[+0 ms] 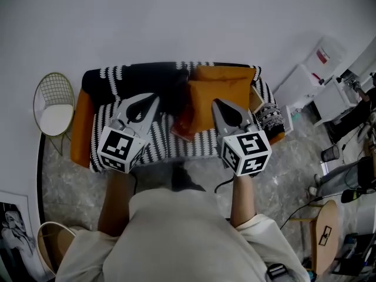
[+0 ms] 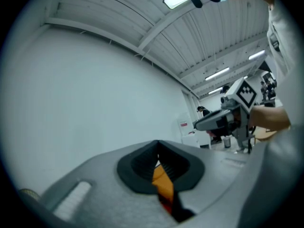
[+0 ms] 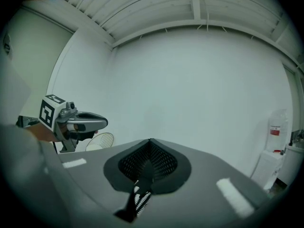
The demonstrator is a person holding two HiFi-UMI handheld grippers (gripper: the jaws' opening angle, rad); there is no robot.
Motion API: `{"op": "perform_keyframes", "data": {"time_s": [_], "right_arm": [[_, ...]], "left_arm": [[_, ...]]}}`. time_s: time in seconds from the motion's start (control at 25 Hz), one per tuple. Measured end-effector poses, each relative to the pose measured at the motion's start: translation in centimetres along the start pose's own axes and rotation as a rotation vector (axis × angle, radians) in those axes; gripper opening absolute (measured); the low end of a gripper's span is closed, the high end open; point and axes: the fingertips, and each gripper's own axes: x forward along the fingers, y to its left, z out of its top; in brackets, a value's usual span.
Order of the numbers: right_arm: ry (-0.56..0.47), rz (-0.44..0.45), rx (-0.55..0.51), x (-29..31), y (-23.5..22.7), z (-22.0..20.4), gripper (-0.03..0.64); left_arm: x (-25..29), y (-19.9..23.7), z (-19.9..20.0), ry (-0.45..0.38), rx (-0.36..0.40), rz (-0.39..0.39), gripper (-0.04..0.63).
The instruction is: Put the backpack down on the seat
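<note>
An orange sofa [image 1: 81,128] under a black-and-white striped blanket [image 1: 158,140] stands against the white wall in the head view. A dark bulky shape [image 1: 161,86], which may be the backpack, lies at the back of the seat. It is too dark to make out any straps. My left gripper [image 1: 154,97] [image 2: 157,141] hangs shut above the striped seat, holding nothing. My right gripper [image 1: 215,102] [image 3: 149,140] hangs shut in front of the orange cushions [image 1: 220,96], also holding nothing. Both point level toward the wall, side by side.
A wire chair with a white seat pad [image 1: 54,113] stands left of the sofa. White cabinets [image 1: 305,87], a small bin [image 1: 331,153] and a wooden stool [image 1: 323,234] are to the right. A patterned cushion [image 1: 270,117] rests at the sofa's right end.
</note>
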Motion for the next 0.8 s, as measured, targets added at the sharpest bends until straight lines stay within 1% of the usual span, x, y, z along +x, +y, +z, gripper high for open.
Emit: {"op": "perform_keyframes", "data": {"time_s": [0.24,0.44,0.56,0.72,0.8], "right_arm": [[-0.017,-0.001,-0.001,-0.1,0.2,0.6,0.005],[-0.017,-0.013,0.002,-0.2,-0.2,0.8,0.005],[-0.008,-0.022,0.011,0.0,-0.2,0.3,0.006],[-0.006,-0.021,0.013,0.3,0.7,0.2,0.006],[-0.007,-0.020,0.014,0.5,1.1,0.3,0.006]], "left_arm": [[-0.2,-0.4,0.4,-0.008,0.018,-0.014,0.005],[0.8,-0.3,0.8,-0.023,0.008,-0.024,0.005],[0.8,-0.5,0.5,-0.027,-0.017,-0.039,0.005],[0.2,-0.2,0.5,-0.053,-0.091,-0.067,0.005],[-0.1,0.1,0.6,-0.060,-0.113,-0.071,0.005]]}}
